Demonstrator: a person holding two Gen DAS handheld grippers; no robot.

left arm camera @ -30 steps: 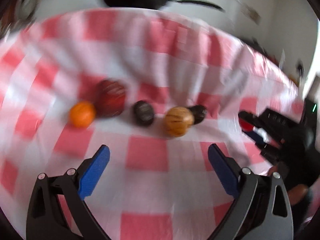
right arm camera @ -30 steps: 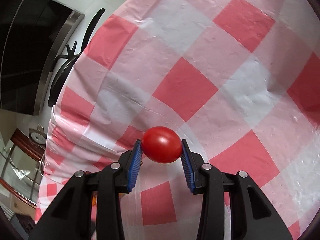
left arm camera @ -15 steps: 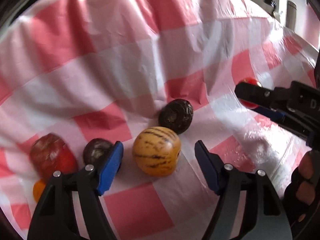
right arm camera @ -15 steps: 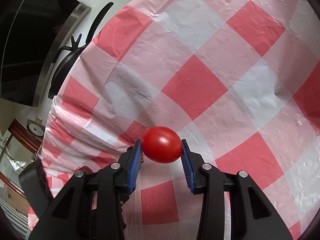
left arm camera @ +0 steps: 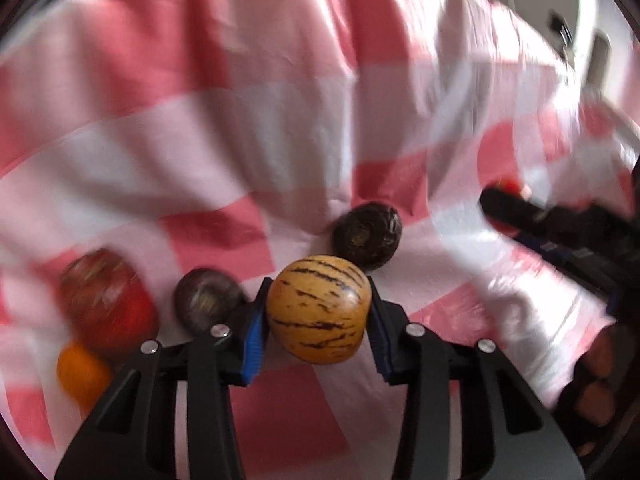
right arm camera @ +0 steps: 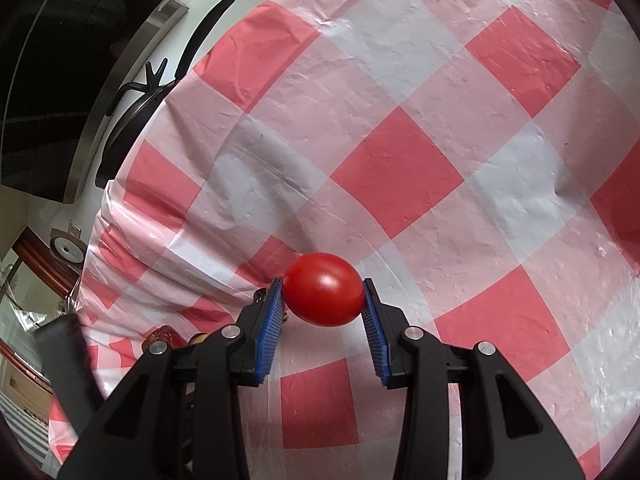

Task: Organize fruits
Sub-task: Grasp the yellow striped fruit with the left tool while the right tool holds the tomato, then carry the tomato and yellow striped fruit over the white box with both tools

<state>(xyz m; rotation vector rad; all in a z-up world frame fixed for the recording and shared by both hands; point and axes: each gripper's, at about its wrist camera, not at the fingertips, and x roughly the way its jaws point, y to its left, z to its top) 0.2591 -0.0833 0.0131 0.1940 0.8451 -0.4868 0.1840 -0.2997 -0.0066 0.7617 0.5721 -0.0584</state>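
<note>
No lettering is readable. The left tongs are closing, ribbed blue pads against a smooth, tan, dark-streaked round fruit on the desk's glossy red-and-white checked cloth. The right tongs pinch a shiny red tomato above the cloth.

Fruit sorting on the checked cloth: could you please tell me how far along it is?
Early. No fruit looks sorted yet. In hand: the right hand-held gripper holds the red tomato; the left hand-held gripper is closing on the striped yellow fruit, pads against it. Left: two dark fruits, a red fruit and an orange one still lie on the tablecloth.
</note>
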